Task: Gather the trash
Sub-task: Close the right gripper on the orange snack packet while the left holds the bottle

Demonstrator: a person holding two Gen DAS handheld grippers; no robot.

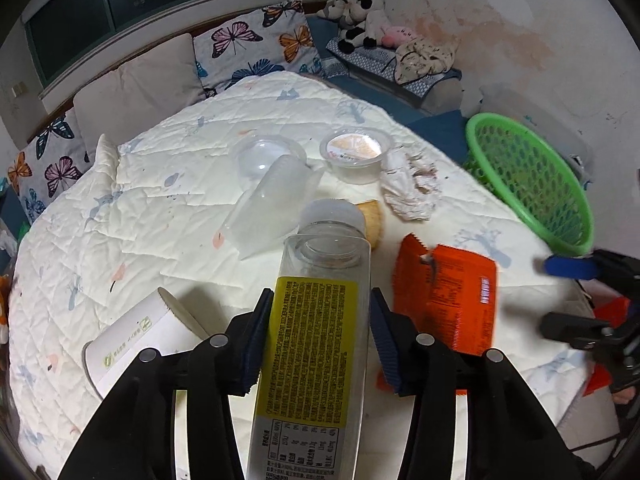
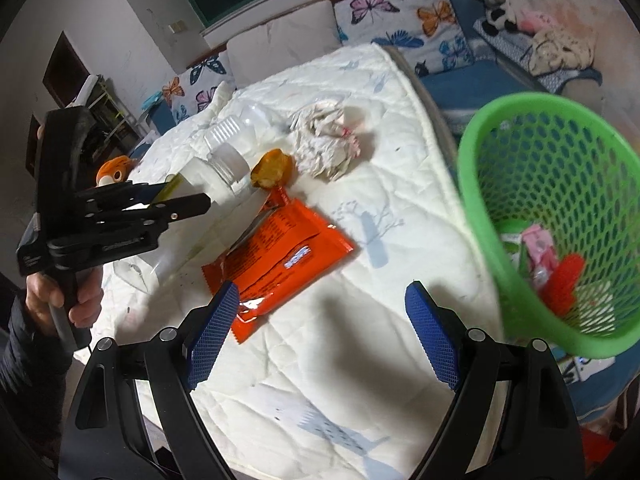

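We've got the left claw (image 1: 316, 336) clamped on the clear bottle (image 1: 320, 320) w/ yellow label, gripped mid-body so it carries level; cap end points fwd, over the bed (image 1: 160, 208). Right claw (image 2: 324, 340) spread wide, holding nothing, hovering btw the orange wrapper (image 2: 280, 252) and the green basket (image 2: 540, 216). Basket sits at the bed's right edge, tipped toward us so stuff drops in easy; some wrappers already inside. Crumpled tissue (image 2: 324, 148), food scrap (image 2: 272, 168), plastic cups (image 1: 268, 196) and paper cup (image 1: 140, 340) are not yet picked up. Our guess: bottle goes to basket next.
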